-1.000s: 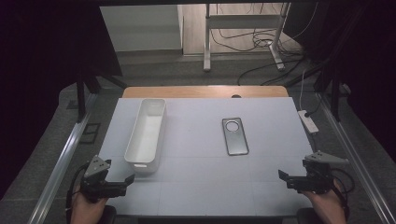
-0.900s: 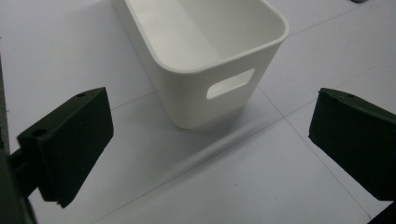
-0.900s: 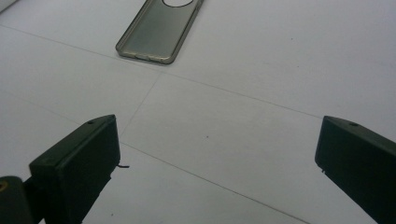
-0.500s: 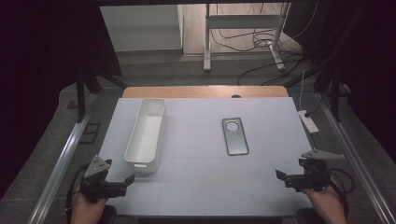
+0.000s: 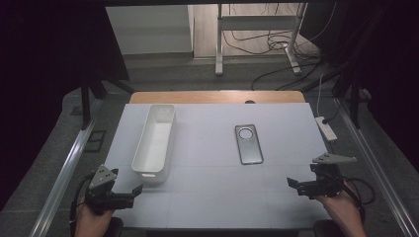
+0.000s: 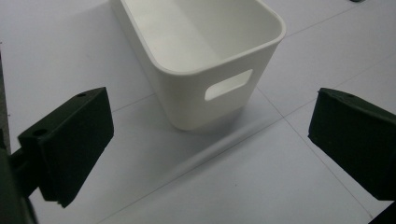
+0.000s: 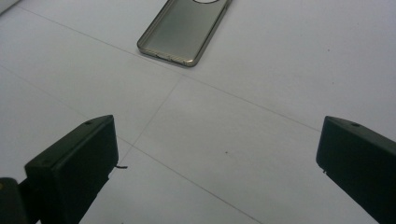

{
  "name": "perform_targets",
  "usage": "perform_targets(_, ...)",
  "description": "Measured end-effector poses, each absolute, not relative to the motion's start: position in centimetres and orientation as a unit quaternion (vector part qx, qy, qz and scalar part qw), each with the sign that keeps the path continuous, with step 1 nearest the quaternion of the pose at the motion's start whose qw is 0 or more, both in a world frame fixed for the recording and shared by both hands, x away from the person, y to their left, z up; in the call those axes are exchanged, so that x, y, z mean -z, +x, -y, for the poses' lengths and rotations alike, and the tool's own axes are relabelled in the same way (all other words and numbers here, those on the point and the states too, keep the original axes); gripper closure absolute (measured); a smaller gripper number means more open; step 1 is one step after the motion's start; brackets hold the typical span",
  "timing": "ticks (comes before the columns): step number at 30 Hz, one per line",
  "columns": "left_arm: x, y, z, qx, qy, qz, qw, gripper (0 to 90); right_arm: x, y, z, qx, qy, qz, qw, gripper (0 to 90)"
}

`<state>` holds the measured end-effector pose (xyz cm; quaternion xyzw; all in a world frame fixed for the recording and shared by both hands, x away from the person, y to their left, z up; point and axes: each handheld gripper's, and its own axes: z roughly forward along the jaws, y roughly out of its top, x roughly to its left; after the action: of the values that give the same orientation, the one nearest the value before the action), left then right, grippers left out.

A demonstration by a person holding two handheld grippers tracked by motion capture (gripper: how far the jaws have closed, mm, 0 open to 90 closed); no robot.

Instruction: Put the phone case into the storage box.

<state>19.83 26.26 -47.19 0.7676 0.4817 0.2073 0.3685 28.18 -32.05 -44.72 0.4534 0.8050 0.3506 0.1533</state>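
Trouble, if it comes, will be with that thin phone case [image 5: 248,143] lying flat on the counter [image 5: 207,197]: it sits so low that my right gripper [image 5: 301,186] could just skate over it or shove it further away instead of getting a bite, I reckon. Both sets of fingers are spread wide and holding nothing, my left gripper [image 5: 129,192] parked just off the near end of the white bin [image 5: 154,143], which is empty. The case is well apart from the bin, over to its right, mid-counter. If I carry it over, clipping the bin's rim seems like the other risk. Nothing sits between the two; a white power strip [image 5: 326,127] lies off the right edge.
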Motion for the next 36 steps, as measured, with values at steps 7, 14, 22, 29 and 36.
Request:
perform_targets(7,47.2,19.8,-26.2,-0.209,0.768,-0.482,0.367,0.9,44.5,28.8,31.8,-0.36,0.452,-0.802,0.149,0.0)
perform_targets(14,47.2,19.8,-26.2,-0.209,0.77,-0.48,0.365,1.0,44.2,29.4,31.3,-0.357,0.446,-0.808,0.142,0.0)
perform_targets(22,47.2,19.8,-26.2,-0.209,0.769,-0.481,0.366,1.0,44.1,30.0,30.9,-0.353,0.44,-0.814,0.138,0.0)
perform_targets(29,47.2,19.8,-26.2,-0.209,0.77,-0.48,0.364,1.0,44.1,30.7,30.3,-0.345,0.437,-0.821,0.13,0.0)
perform_targets(36,47.2,19.8,-26.1,-0.21,0.771,-0.48,0.364,1.2,44.3,31.8,29.9,-0.33,0.435,-0.827,0.13,0.0)
